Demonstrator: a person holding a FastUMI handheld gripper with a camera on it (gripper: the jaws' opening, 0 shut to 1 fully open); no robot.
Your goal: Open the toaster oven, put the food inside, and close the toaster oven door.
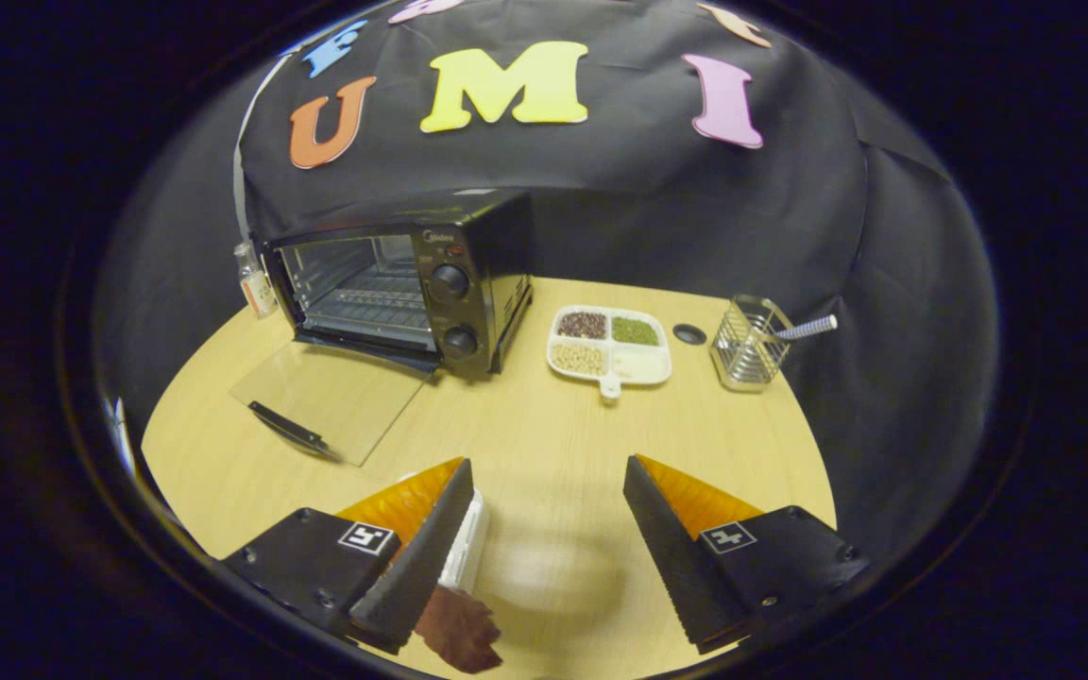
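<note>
The black toaster oven (412, 283) stands at the back left of the wooden table, its glass door (331, 397) folded down flat on the tabletop with the black handle toward me. The wire rack inside shows bare. My gripper (549, 491) hangs open above the near part of the table, fingers wide apart with nothing between them. A dark brown piece of food (459, 628) lies on the table just beside and below the left finger (421, 548), next to a white object (468, 548) partly hidden behind that finger.
A white divided tray (612, 370) holding beans and grains sits right of the oven. Further right stands a wire holder (747, 345) with a striped stick in it, and a small dark hole (689, 333) in the table. A small bottle (256, 283) stands left of the oven.
</note>
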